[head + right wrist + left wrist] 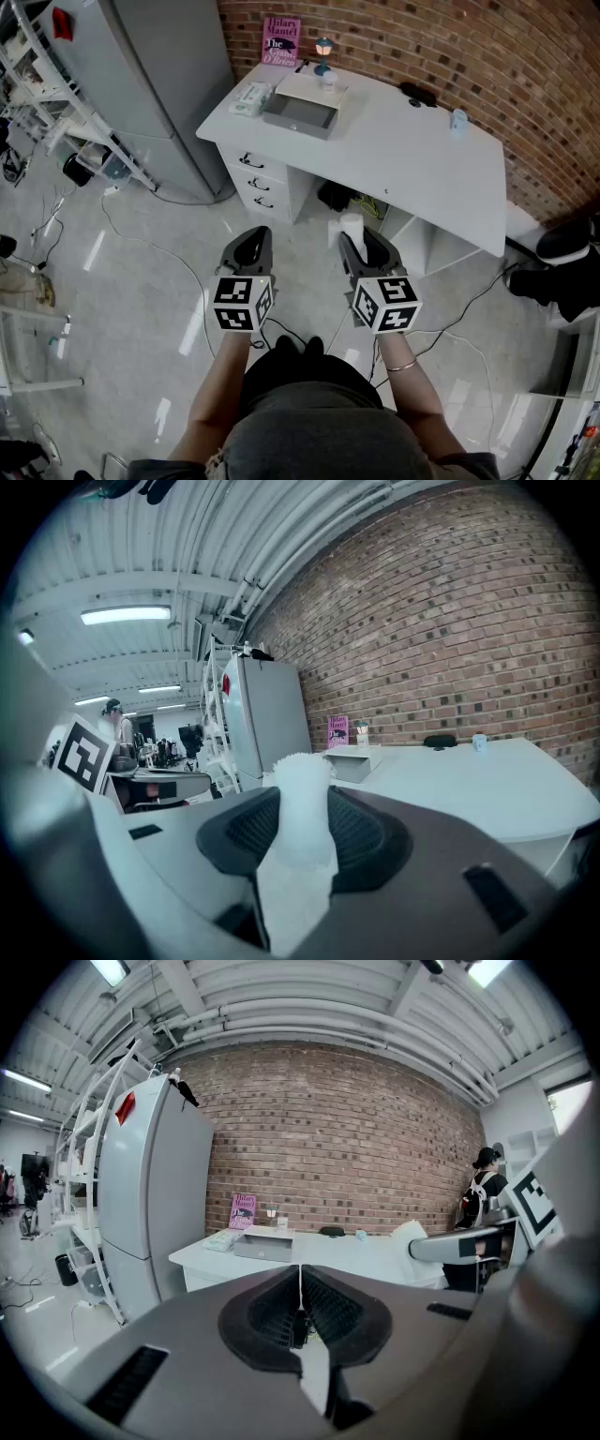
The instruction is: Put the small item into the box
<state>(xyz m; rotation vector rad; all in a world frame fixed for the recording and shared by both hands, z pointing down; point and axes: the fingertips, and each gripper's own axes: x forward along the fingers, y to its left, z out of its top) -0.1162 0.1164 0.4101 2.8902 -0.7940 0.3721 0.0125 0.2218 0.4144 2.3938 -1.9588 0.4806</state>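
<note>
Here we are, standing back from the white desk point(412, 159) on the open floor, both grippers held out in front and tipped slightly down. The right gripper point(364, 242) has its jaws set wide and pressed on the small white item point(302, 803) – a soft, pale piece that stands upright between the pads, its fuzzy top poking above them. The left gripper point(251, 236) carries nothing: its ribbed pads meet along a thin seam. Over on the far left part of the desk sits the grey box point(300, 116), open at the top, well apart from both grippers. Just behind it a pink book point(280, 40) leans against the brick wall point(422, 37). Left of the desk stands a tall grey fridge point(159, 66) – and cables trail across the shiny floor near the desk's foot.
</note>
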